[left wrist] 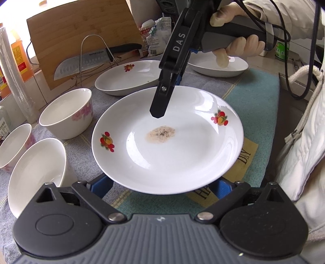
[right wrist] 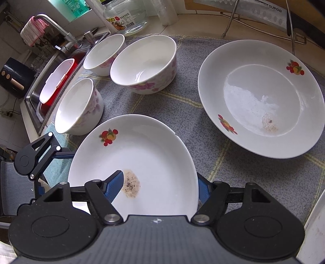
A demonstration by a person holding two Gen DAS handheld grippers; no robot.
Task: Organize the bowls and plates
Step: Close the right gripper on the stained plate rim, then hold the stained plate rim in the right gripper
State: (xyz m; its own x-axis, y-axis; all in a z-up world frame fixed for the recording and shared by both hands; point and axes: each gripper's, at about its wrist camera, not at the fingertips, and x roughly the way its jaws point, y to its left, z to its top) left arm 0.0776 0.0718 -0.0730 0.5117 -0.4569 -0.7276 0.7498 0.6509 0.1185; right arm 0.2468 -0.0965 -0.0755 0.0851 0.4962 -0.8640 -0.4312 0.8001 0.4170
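A white plate with fruit prints and a brown stain [left wrist: 168, 142] is held above the cloth; it also shows in the right wrist view [right wrist: 142, 162]. My right gripper [right wrist: 160, 184] is shut on its rim, one finger [left wrist: 160, 101] over the plate, the other under it. My left gripper [left wrist: 162, 188] has its fingers spread beneath the plate's near edge; whether it touches is hidden. Two more plates [left wrist: 130, 77] [left wrist: 219, 67] lie behind. Three floral bowls [right wrist: 144, 65] [right wrist: 103, 53] [right wrist: 79, 107] stand to the left.
A grey checked cloth [right wrist: 166, 105] covers the counter. A knife [left wrist: 89, 61] in a wire rack leans on a wooden board [left wrist: 81, 24] at the back. A sink [right wrist: 50, 81] with a red tub is at far left; a glass jar [right wrist: 126, 16] behind the bowls.
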